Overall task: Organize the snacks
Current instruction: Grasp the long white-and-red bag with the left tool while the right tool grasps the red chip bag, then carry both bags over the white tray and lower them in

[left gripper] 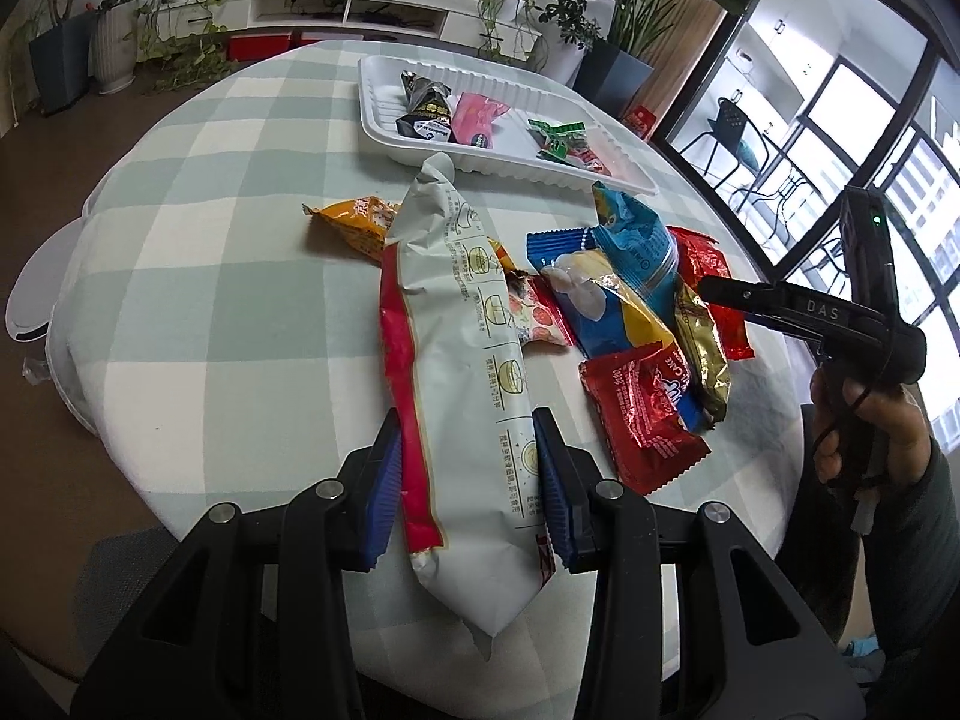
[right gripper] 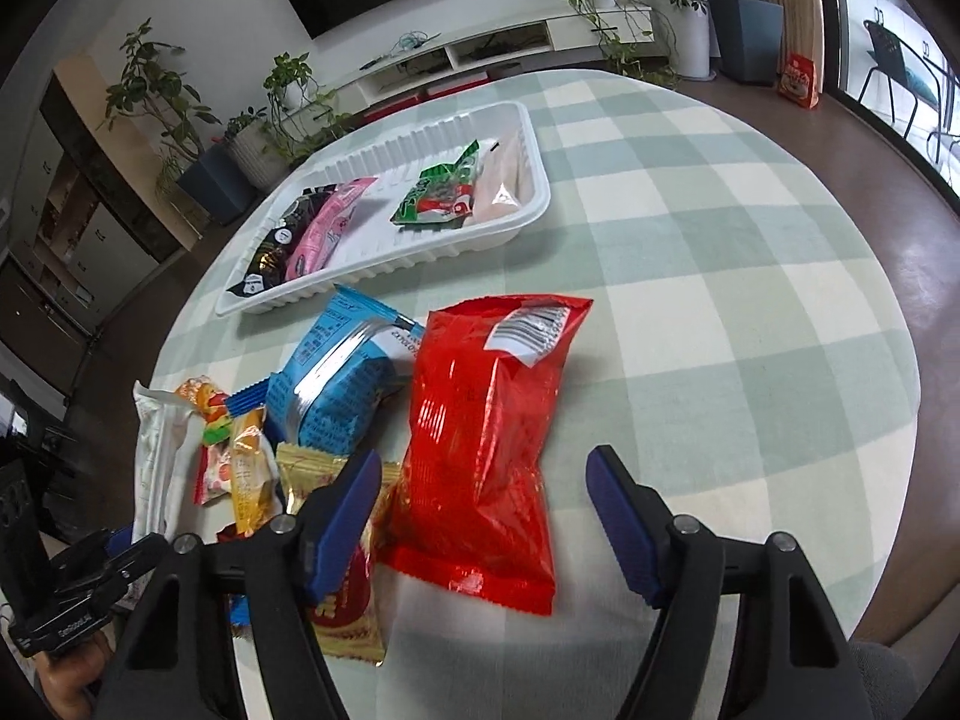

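Note:
My left gripper [left gripper: 468, 480] is shut on a long white and red snack packet [left gripper: 462, 348], its blue pads pressing both sides of the packet's near end. My right gripper [right gripper: 483, 504] is open, its jaws wide on either side of a red foil packet [right gripper: 486, 450] lying on the table. The right gripper also shows in the left wrist view [left gripper: 720, 291] above the pile. A white tray [right gripper: 540, 204] at the far side holds a black packet [right gripper: 276, 246], a pink packet [right gripper: 324, 228], a green packet [right gripper: 438, 192] and a pale packet [right gripper: 501, 180].
Loose packets lie in a pile on the round checked table [right gripper: 720, 300]: a blue one [right gripper: 342, 378], a gold one [right gripper: 312, 468], an orange one [left gripper: 354, 222] and a red one [left gripper: 642, 420]. Potted plants [left gripper: 630, 18] and a low white shelf [left gripper: 336, 6] stand beyond.

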A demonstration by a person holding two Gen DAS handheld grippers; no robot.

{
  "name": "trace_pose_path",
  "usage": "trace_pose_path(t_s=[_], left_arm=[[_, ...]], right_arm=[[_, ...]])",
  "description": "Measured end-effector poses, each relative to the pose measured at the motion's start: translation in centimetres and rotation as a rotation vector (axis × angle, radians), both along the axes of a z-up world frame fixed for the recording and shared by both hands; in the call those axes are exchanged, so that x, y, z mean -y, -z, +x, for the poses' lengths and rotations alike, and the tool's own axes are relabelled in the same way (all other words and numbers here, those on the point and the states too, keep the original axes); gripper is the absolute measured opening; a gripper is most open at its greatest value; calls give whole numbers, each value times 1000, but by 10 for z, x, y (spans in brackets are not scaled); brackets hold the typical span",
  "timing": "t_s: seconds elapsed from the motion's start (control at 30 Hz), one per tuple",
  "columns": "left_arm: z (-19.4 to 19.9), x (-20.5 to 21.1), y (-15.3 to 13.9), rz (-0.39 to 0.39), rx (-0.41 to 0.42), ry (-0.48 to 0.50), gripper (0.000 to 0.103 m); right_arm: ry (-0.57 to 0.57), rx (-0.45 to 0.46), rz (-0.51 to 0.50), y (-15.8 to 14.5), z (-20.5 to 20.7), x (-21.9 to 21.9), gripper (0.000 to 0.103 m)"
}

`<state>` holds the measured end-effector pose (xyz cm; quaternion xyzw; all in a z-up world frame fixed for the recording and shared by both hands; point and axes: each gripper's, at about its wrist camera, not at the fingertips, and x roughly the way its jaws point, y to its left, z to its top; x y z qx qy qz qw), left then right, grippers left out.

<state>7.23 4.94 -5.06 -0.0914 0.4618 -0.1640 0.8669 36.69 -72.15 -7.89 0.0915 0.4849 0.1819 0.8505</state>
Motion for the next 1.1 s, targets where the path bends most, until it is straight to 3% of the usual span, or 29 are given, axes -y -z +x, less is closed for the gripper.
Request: trace_pose_path(t_s=[0.23,0.47,0.77,1.1], left_arm=[[4,4,6,15,-13,6,38],[5,5,7,20,-15,26,38],[6,1,7,0,-11,25,37],[3,-3,3,-34,6,17,37]], right_arm=[[-30,-26,-66,10,12,-15,66],[-60,6,-110,10,8,-17,46],[-30,18,-71,6,0,-2,38],[45,4,21,3,-5,32,37]])
